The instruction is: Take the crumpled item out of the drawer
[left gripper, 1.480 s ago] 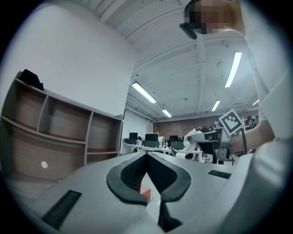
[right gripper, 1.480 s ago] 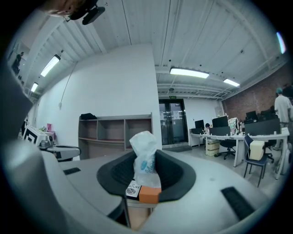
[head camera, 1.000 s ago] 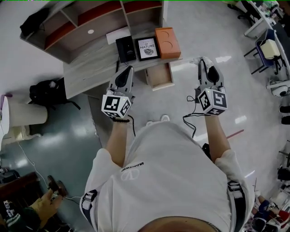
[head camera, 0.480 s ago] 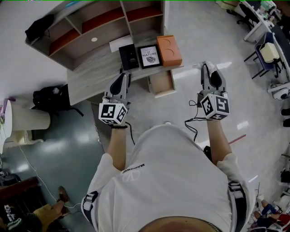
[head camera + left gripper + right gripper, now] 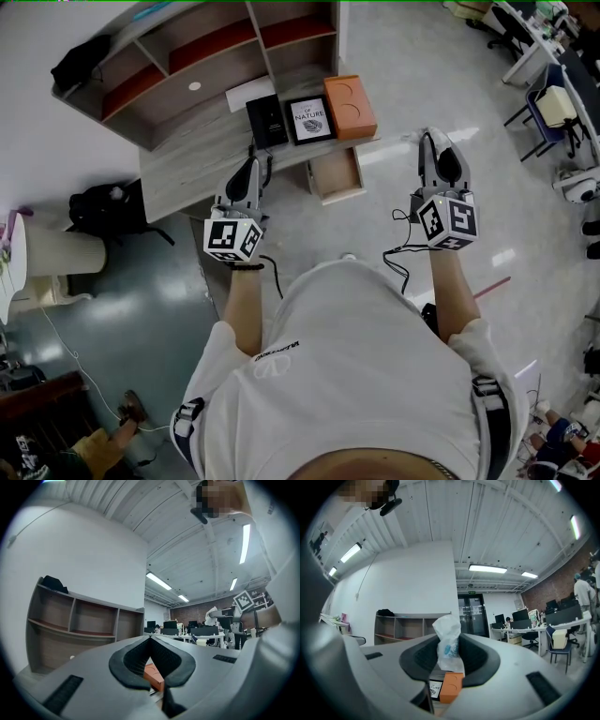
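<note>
**A:** Where is the crumpled white bag?

**B:** It is in the right tongs; the two pads pinch it from both sides, and the bag sticks up out of them; the pads stand a little apart, just as wide as the bag.

**A:** Is it in the drawer?

**B:** No; the drawer is pulled out from under the surface, and in the head view the right tongs are at about 2 o'clock from it, well apart, out over the floor.

**A:** And the left tongs?

**B:** They are at 9 o'clock from the drawer, by the front edge of the surface; their tips are together and they hold nothing.

**A:** What is on the surface?

**B:** An orange box at 12 o'clock from the drawer; a framed picture at 9 o'clock just beside the box; a black box at 9 o'clock just beside the picture; a wooden shelf stands at the back, at 11 o'clock.
</note>
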Motion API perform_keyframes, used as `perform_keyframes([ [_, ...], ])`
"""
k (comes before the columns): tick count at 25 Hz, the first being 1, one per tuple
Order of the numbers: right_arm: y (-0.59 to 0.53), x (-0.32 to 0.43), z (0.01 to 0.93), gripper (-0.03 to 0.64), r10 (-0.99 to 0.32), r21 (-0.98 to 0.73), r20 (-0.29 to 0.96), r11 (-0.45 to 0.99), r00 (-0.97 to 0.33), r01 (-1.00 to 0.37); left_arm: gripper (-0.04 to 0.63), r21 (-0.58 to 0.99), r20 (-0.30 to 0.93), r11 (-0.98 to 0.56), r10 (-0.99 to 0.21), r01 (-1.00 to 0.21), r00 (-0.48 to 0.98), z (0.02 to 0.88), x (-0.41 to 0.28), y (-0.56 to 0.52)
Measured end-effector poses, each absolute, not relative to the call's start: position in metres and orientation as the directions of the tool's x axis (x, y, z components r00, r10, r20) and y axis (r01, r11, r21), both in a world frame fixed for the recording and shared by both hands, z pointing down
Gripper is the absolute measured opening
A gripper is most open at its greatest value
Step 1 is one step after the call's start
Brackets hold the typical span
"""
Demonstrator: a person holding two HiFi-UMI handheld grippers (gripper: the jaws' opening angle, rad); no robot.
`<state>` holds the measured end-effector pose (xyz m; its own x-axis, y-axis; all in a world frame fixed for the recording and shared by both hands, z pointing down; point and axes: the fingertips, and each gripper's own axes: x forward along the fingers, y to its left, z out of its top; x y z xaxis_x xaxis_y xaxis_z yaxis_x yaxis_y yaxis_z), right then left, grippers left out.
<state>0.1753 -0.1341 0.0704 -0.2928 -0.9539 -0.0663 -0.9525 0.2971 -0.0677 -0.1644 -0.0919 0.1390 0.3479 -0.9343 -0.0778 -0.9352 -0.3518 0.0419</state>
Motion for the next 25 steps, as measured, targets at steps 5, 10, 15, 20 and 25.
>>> perform_keyframes([
  [5, -0.1315, 0.1752, 0.0696, 0.11, -0.956, -0.07, -0.068, 0.288, -0.284, -0.955, -0.002, 0.041, -0.08, -0.358, -0.932, -0.933, 0.354, 0.1368, -0.1643, -0.0911],
  [10, -0.1302, 0.1768, 0.0693, 0.106, -0.959, -0.067, -0.065, 0.28, -0.276, -0.957, -0.002, 0.043, -0.084, -0.362, -0.93, -0.931, 0.358, 0.1358, -0.1626, -0.0905],
  [15, -0.1282, 0.1781, 0.0668, 0.103, -0.959, -0.074, -0.069, 0.28, -0.275, -0.957, -0.002, 0.048, -0.087, -0.367, -0.928, -0.929, 0.362, 0.1355, -0.1586, -0.0889],
  [20, -0.1292, 0.1777, 0.0683, 0.103, -0.96, -0.074, -0.062, 0.277, -0.273, -0.958, -0.002, 0.053, -0.084, -0.371, -0.927, -0.927, 0.366, 0.1376, -0.158, -0.0894],
  [25, -0.1281, 0.1797, 0.0701, 0.102, -0.961, -0.075, -0.056, 0.274, -0.27, -0.959, -0.002, 0.053, -0.081, -0.372, -0.926, -0.927, 0.368, 0.1389, -0.157, -0.0888],
])
